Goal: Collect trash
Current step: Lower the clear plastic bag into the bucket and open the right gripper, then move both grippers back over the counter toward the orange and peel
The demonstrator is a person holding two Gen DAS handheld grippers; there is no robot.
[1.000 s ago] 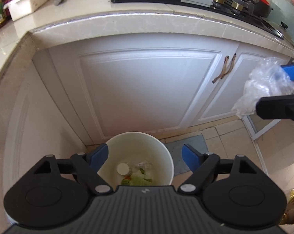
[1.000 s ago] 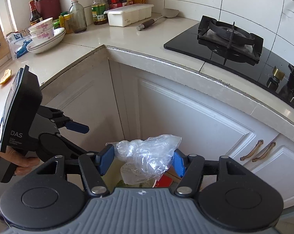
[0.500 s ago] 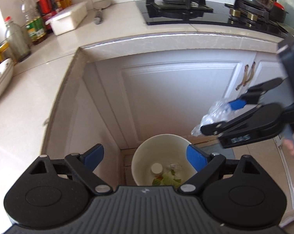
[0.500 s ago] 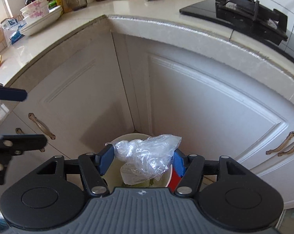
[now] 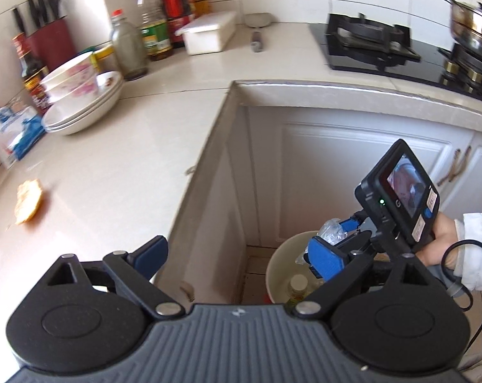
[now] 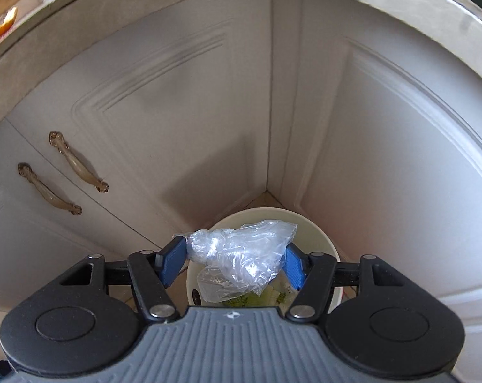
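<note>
The right gripper [image 6: 236,263] is clenched on a crumpled plastic bag [image 6: 241,253] directly above the bin [image 6: 327,249] at six o'clock, apparently so it drops inside, while the left gripper [image 5: 237,255], jaws released and empty, faces the counter [image 5: 139,159].

The right gripper [image 6: 237,263] points steeply downward, jaws partly closed, while the left gripper [image 5: 241,260] hangs level, jaws spread wide.
</note>
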